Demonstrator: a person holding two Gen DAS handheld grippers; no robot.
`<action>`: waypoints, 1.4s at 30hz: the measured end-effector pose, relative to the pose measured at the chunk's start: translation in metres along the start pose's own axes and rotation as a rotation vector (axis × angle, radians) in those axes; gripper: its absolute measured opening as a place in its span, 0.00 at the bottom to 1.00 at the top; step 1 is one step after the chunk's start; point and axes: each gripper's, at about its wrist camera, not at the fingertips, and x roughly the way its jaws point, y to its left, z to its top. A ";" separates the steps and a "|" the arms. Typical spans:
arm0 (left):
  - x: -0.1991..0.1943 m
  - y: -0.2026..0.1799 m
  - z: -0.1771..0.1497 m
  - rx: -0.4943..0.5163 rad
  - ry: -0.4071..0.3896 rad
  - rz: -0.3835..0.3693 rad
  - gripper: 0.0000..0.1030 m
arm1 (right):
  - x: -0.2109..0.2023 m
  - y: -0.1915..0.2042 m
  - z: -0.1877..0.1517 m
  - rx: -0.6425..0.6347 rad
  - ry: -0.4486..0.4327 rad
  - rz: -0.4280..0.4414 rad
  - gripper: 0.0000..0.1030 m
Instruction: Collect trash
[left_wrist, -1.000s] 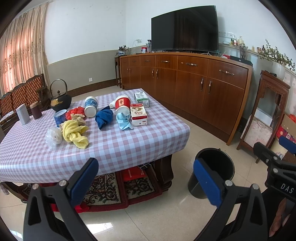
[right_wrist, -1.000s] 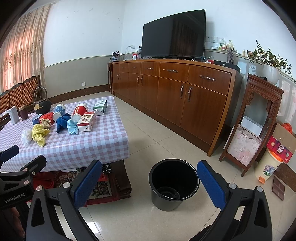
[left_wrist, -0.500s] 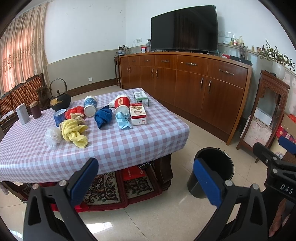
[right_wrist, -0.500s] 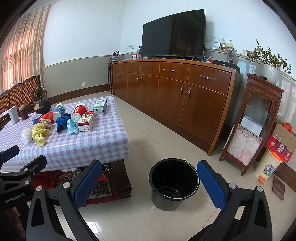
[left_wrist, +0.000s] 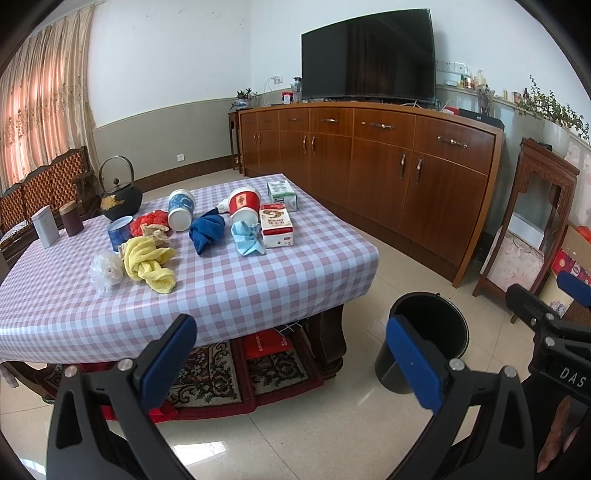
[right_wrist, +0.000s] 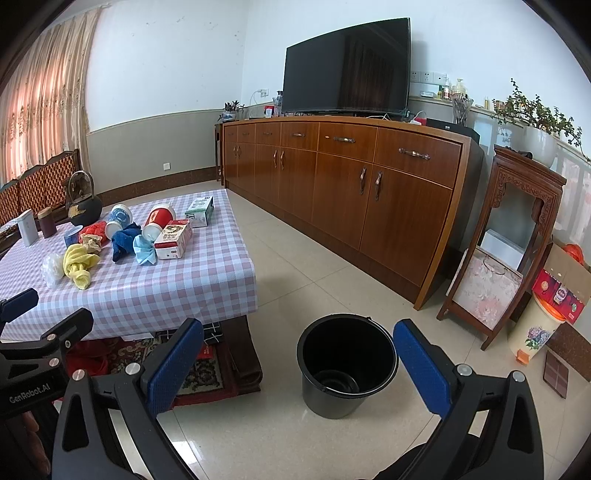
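A low table with a checked cloth (left_wrist: 236, 291) holds scattered items: a yellow cloth (left_wrist: 149, 260), a white crumpled bag (left_wrist: 106, 271), a dark blue cloth (left_wrist: 207, 229), a light blue cloth (left_wrist: 246, 239), tipped red (left_wrist: 242, 204) and blue-white cups (left_wrist: 181, 209), and a red-white box (left_wrist: 276, 225). A black bucket (right_wrist: 345, 363) stands empty on the floor right of the table. My left gripper (left_wrist: 291, 365) is open and empty, short of the table's near edge. My right gripper (right_wrist: 299, 365) is open and empty, above the floor near the bucket.
A long wooden sideboard (right_wrist: 351, 184) with a TV (right_wrist: 347, 66) lines the far wall. A carved wooden stand (right_wrist: 513, 236) and boxes (right_wrist: 561, 284) sit at the right. A black teapot (left_wrist: 120, 194), tins and a green box (left_wrist: 282, 195) are also on the table. A rug (left_wrist: 221, 369) lies beneath.
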 end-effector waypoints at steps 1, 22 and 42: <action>0.000 0.000 -0.001 -0.002 0.000 0.002 1.00 | 0.000 -0.001 -0.001 -0.001 0.001 0.000 1.00; 0.065 0.114 0.021 -0.158 0.056 0.175 1.00 | 0.079 0.077 0.048 -0.112 -0.002 0.309 1.00; 0.162 0.198 0.029 -0.273 0.081 0.302 0.87 | 0.232 0.181 0.082 -0.160 0.113 0.389 0.69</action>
